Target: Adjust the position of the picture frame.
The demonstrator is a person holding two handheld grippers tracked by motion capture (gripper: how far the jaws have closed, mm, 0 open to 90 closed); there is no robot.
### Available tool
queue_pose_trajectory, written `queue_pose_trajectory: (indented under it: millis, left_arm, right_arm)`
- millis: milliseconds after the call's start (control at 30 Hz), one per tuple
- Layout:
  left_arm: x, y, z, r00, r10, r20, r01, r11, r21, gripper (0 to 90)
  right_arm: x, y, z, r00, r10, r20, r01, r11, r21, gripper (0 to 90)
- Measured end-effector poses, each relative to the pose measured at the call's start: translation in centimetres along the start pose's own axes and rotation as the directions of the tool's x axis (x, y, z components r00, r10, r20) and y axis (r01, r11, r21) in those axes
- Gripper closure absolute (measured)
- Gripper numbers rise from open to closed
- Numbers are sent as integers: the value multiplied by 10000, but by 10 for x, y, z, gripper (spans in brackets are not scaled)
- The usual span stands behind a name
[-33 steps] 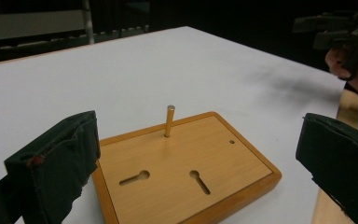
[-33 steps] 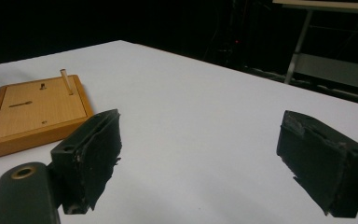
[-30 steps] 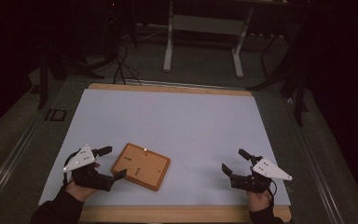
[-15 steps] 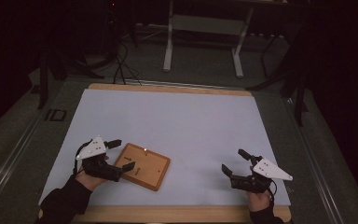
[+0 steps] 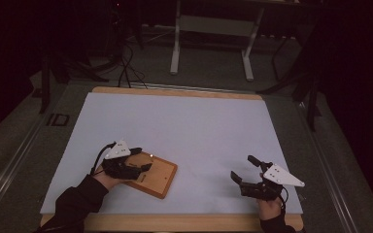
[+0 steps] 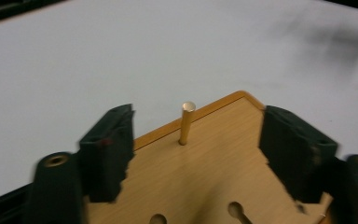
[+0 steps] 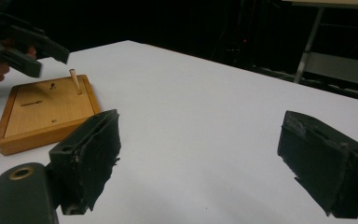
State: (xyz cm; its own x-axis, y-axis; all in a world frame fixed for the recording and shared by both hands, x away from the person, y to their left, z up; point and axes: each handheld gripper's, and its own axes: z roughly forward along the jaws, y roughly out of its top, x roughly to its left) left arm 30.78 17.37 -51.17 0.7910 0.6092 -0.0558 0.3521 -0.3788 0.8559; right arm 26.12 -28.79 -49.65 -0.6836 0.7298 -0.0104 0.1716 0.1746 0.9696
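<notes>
Dark surroundings frame a white table top (image 5: 199, 131) w/ a wooden edge strip; behind it we see a white metal frame stand (image 5: 212, 29) and cables on grey floor. On the floor left of the table we read a marking "ID" (image 5: 58, 119).

Near the table's front-left corner lies a square wooden board (image 5: 158, 175), raised rim, light inner panel w/ small holes and slots. We find no readable text or brand on it. A short brass-coloured peg (image 6: 186, 122) stands upright near one corner of the board, inside the rim.

Left gripper (image 5: 141, 159) hangs over the board, held by the left hand (image 5: 104, 178), dark sleeve. In the left gripper view its jaws are spread wide, one each side of the peg, neither pad touching it; nothing grasped. Peg sits roughly midway between the jaws, slightly farther along than the pads.

Right gripper (image 5: 243, 170) is at the table's front-right, well apart from the board, held by the right hand (image 5: 268, 206). Jaws spread, released, nothing between them but bare table top in the right gripper view. That view also shows the board (image 7: 46, 112) w/ peg (image 7: 75, 80) off to its left, and the left gripper above it.
</notes>
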Motion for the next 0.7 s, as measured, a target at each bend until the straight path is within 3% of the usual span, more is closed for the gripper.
queue_pose_trajectory:
  millis: [233, 267, 433, 533, 700]
  left_arm:
    - [3, 1, 11, 9999, 2, 111, -6, 9996, 296, 469]
    - [4, 2, 15, 9998, 130, 143, -136, 9990, 415, 536]
    - [5, 3, 21, 9995, 311, 37, -313, 9972, 680, 623]
    - [6, 3, 24, 9993, 296, 211, -308, 9976, 612, 656]
    - [7, 6, 30, 9992, 318, 255, -345, 9932, 1113, 747]
  right_arm:
    - [0, 0, 0, 10000, 5, -32, -5, 10000, 37, 126]
    - [0, -1, 0, 10000, -22, -17, 22, 10000, 52, 126]
    - [0, -1, 1, 10000, -9, -26, 10, 10000, 82, 127]
    - [-1, -1, 1, 10000, 27, -49, -26, 9999, 144, 128]
    - [-1, -1, 1, 9999, 73, -71, -72, 9999, 138, 129]
